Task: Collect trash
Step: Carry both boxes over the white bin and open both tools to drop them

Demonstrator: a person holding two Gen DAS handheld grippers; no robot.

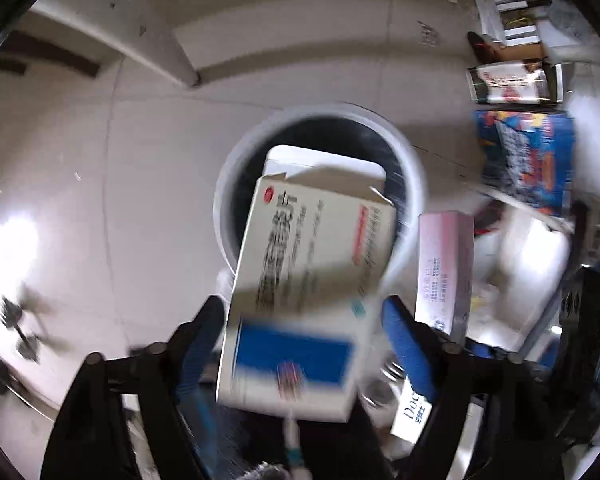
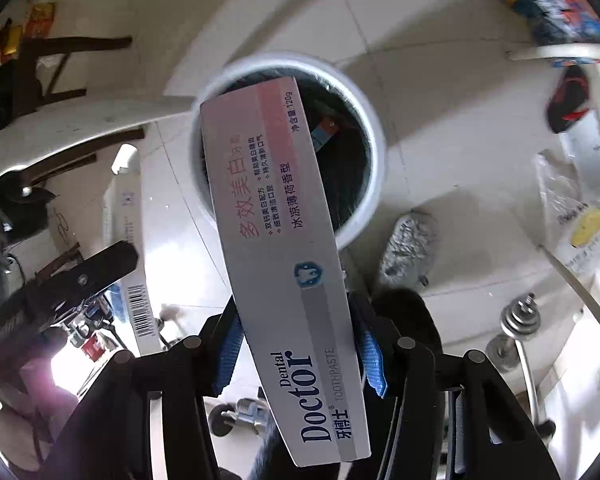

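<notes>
Toothpaste box [image 2: 288, 264] gripped, bin [image 2: 364, 200] seemingly holding cartons

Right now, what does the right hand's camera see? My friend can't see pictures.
The right gripper is shut on a long toothpaste box, holding it above a round white trash bin on a pale tiled floor. The bin's dark inside already holds some trash. A grey slipper lies beside the bin.

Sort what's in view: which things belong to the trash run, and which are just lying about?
In the job:
medicine box between left tongs
toothpaste box in right tongs
white bin

Lying about:
colourful blue carton
clear plastic bag
grey slipper
</notes>
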